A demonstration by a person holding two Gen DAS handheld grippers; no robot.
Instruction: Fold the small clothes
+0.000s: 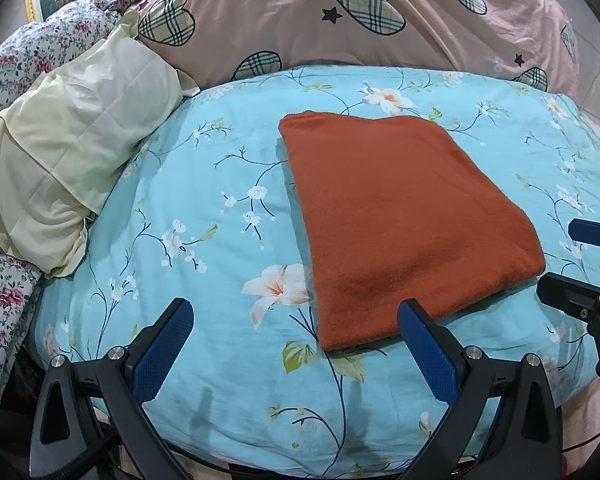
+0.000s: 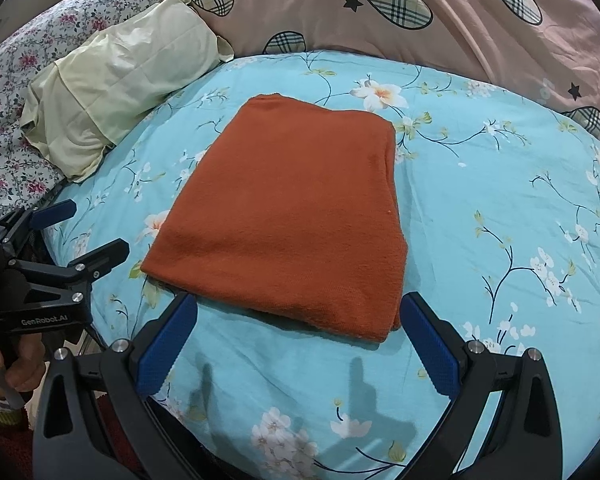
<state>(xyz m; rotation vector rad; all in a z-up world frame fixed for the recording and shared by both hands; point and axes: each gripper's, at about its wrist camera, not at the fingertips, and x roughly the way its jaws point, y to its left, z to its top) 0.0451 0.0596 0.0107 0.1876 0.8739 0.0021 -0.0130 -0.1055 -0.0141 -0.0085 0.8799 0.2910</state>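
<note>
A rust-orange cloth (image 1: 400, 216) lies folded into a flat rectangle on the blue floral bedsheet (image 1: 204, 184); it also shows in the right wrist view (image 2: 296, 216). My left gripper (image 1: 296, 316) is open and empty, hovering over the sheet at the cloth's near left corner. My right gripper (image 2: 300, 312) is open and empty, just in front of the cloth's near edge. The right gripper shows at the right edge of the left wrist view (image 1: 580, 264), and the left gripper at the left edge of the right wrist view (image 2: 84, 232).
A pale yellow pillow (image 1: 64, 176) lies at the left of the bed. A pink quilt with plaid hearts (image 1: 340, 20) is heaped along the back. A floral quilt (image 1: 24, 60) sits at far left. The bed's near edge (image 1: 300, 456) is just under the grippers.
</note>
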